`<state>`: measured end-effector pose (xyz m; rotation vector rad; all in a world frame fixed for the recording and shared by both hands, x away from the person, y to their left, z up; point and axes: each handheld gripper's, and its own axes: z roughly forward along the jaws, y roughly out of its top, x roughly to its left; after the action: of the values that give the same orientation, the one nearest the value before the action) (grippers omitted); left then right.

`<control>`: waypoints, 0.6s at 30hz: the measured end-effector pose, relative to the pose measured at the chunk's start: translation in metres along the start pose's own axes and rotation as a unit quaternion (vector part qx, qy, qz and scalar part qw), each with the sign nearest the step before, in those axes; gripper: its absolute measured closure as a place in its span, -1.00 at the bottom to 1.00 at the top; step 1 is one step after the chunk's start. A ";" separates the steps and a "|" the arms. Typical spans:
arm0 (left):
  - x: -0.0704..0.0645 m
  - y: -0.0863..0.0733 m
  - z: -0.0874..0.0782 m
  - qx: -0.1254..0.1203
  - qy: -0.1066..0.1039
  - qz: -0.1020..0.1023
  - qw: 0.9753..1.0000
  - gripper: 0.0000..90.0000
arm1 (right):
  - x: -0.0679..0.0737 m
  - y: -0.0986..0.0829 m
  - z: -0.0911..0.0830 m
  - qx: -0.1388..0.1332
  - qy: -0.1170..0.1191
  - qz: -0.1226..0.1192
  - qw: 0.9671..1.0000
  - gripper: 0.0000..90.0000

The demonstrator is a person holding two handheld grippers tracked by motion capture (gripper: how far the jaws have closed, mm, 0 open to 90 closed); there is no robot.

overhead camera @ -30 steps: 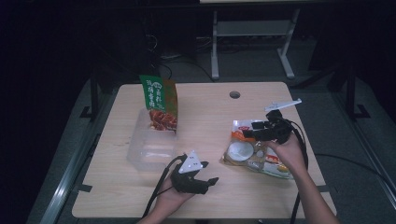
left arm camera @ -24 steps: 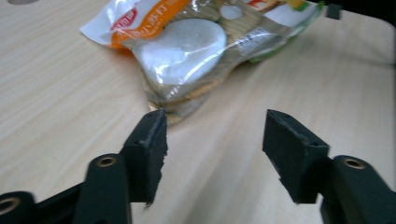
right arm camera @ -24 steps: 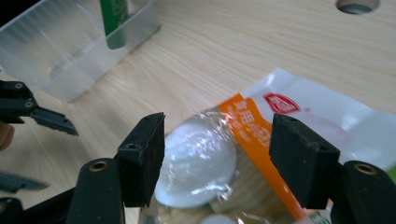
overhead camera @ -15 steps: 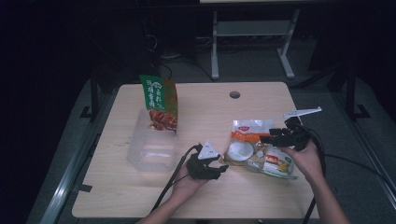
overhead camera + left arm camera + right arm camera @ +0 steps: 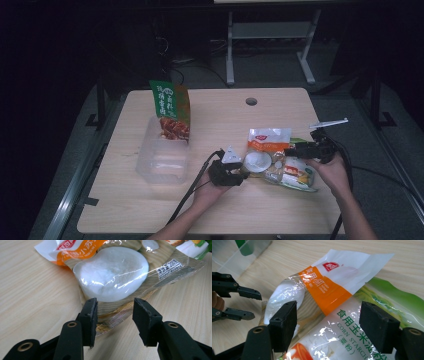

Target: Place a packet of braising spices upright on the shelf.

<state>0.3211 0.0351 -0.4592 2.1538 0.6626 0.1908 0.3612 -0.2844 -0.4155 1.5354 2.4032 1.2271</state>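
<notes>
Orange-and-white snack bag [image 5: 264, 150] lying flat on the wooden table [image 5: 280, 107], overlapping the corn starch bag [image 5: 295, 175]. Left gripper [image 5: 115, 312] agape at its clear edge, pinching nothing; right gripper [image 5: 332, 327] spread wide above both. Clear plastic container [image 5: 162, 160] well apart, holding an upright green-and-orange pouch [image 5: 171, 110].

Both forearms come in from the near edge of the table. The left hand [image 5: 207, 190] holds the left gripper [image 5: 239, 172] low over the tabletop, pointing to the person's right, its two black jaws parted with a clear gap between them. The right hand [image 5: 332, 172] holds the right gripper [image 5: 290, 151] pointing left toward the other one, its jaws spread wide.
</notes>
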 end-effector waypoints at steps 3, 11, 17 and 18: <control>0.001 0.000 0.002 0.003 -0.002 -0.003 1.000 0.19 | -0.002 0.000 0.006 0.011 0.002 0.006 1.000 -0.31; -0.001 0.003 0.008 0.010 -0.007 -0.001 1.000 0.19 | -0.007 0.002 0.023 0.027 0.020 0.022 0.999 -0.17; -0.001 0.005 0.009 0.021 -0.004 0.008 1.000 0.17 | -0.002 0.006 0.031 0.028 0.022 0.015 0.999 0.10; -0.001 0.005 0.009 0.021 -0.004 0.006 1.000 0.17 | -0.001 0.007 0.032 0.028 0.022 0.016 0.999 0.13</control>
<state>0.3256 0.0254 -0.4607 2.1984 0.6536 0.1758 0.3805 -0.2653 -0.4333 1.5857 2.4709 1.2228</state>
